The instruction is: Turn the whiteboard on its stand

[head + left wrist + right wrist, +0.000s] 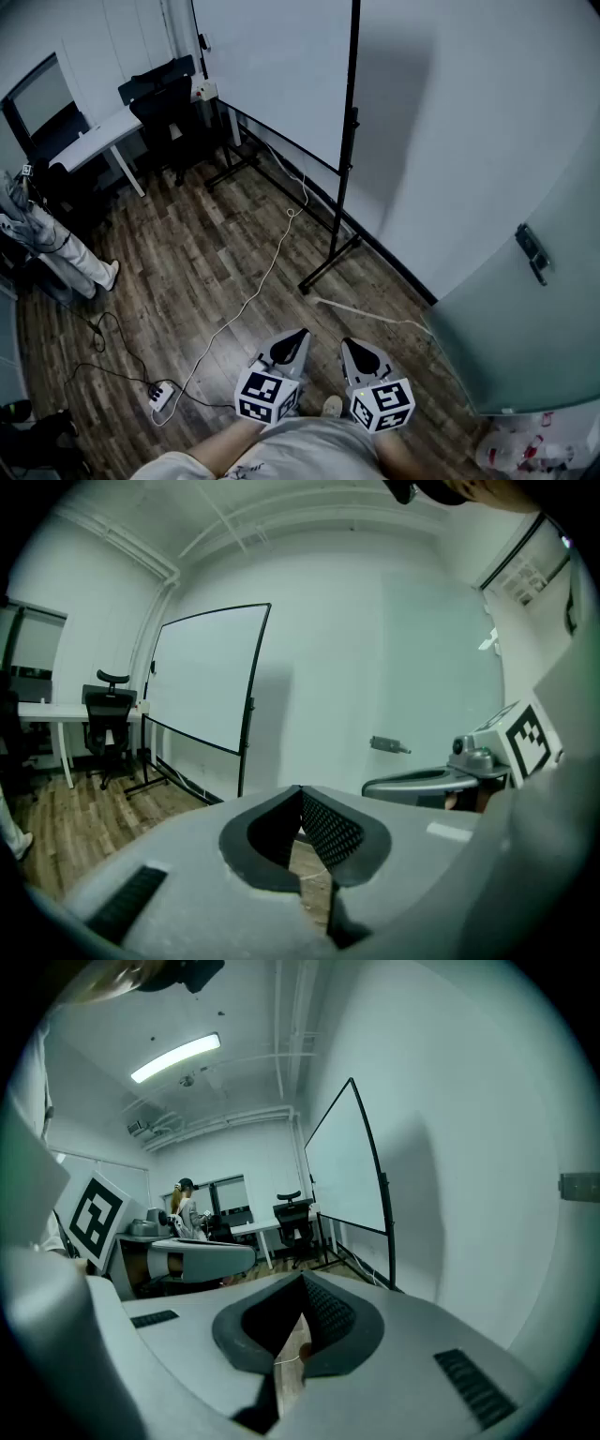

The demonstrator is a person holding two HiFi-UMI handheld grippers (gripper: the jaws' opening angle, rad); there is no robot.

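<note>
The whiteboard [272, 66] stands well ahead of both grippers, close along the pale wall [469, 141], its flat white panel edged by a thin black frame. A slim black upright [349, 122] runs down its near end to a straight foot bar [328, 262] lying on the floor [187, 272]. The floor is dark wood-grain planks, and a broad bare stretch of it separates the grippers from the stand. A thin white cable [253, 291] curves across that stretch from the wall to a small white power strip [161, 397]. To the right, a frosted, smooth door [534, 309] with a metal handle [532, 251] closes in that side. Beyond the board's far end sit a white desk [94, 136] and a black office chair [164, 103]. The left gripper [298, 333] and the right gripper [352, 342] hover side by side, low in the head view and slightly apart. Both have smooth grey shells and dark, dimpled pads. In the left gripper view the board [202, 677] sits off to the left, and the left gripper's [301, 803] tips are pressed together on nothing. In the right gripper view the board [345, 1162] is seen nearly edge-on, and the right gripper's [302, 1283] tips are likewise clenched and empty.
</note>
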